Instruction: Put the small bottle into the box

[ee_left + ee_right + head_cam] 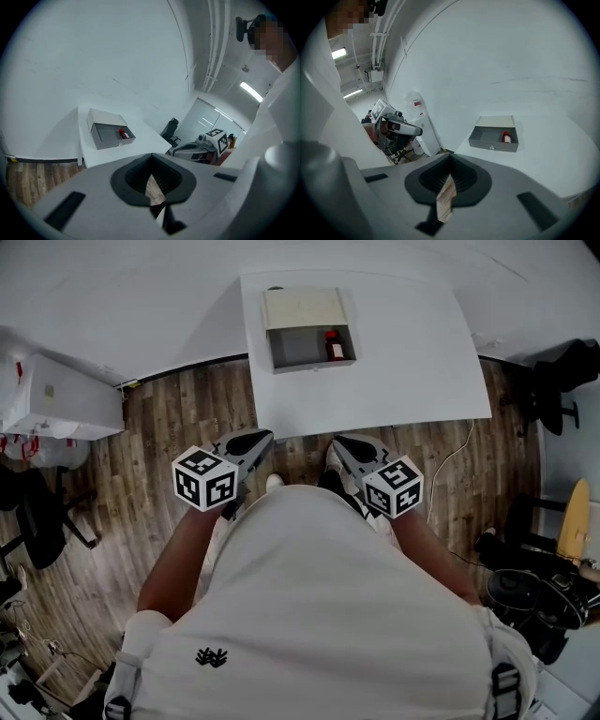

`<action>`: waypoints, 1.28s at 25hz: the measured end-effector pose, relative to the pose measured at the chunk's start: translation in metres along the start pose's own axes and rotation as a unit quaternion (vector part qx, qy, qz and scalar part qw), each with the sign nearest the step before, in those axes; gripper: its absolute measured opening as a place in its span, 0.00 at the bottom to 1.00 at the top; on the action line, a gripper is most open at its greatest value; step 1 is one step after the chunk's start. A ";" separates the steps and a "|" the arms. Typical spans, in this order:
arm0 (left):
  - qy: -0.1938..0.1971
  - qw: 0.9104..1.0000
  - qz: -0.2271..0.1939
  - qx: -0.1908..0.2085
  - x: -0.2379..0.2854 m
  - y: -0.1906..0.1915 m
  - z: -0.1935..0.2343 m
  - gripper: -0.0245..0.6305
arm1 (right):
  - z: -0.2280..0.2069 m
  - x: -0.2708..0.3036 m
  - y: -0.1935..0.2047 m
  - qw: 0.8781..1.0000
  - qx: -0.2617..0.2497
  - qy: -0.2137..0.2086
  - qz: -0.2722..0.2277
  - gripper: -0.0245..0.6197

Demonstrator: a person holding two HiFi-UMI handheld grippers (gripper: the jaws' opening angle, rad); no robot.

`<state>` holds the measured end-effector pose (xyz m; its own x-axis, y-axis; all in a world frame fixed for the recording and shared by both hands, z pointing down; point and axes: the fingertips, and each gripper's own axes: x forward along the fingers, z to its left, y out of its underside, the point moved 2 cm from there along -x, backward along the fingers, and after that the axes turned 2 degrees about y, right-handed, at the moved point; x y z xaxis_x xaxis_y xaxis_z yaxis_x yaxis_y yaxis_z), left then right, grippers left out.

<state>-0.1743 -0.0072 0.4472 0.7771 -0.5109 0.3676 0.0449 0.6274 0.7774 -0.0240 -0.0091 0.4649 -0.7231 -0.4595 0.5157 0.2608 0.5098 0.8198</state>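
A small bottle [334, 345] with a red cap stands upright in the right part of a grey open box [292, 347], whose beige lid lies behind it on the white table [403, 362]. Both grippers hang close to the person's body, short of the table's near edge and far from the box. My left gripper [249, 441] is shut with nothing in it, and so is my right gripper [352, 448]. The left gripper view shows the shut gripper [151, 160] with the box [105, 134] and bottle [123, 134] far ahead. In the right gripper view the gripper [450, 159] is shut too, with the box [488, 137] and bottle [506, 137] in the distance.
Wood floor lies between the person and the table. A white cabinet [58, 397] stands at the left, with a black office chair [39, 521] below it. Another black chair [561, 379] stands to the right of the table, and dark gear [534, 596] sits at the lower right.
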 end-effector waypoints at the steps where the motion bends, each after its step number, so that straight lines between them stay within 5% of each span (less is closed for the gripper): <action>1: 0.001 1.000 0.000 -0.001 0.000 0.001 0.000 0.05 | 0.000 0.000 0.001 1.000 0.000 0.000 0.001 0.05; 32: -0.006 1.000 0.004 -0.024 -0.002 0.019 0.002 0.05 | 0.008 0.000 0.014 1.000 0.000 -0.005 0.017 0.05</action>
<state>-0.1763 0.0044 0.4630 0.7696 -0.5124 0.3811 0.0684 0.6595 0.7486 -0.0256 0.0040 0.4747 -0.7206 -0.4339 0.5409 0.2854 0.5253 0.8016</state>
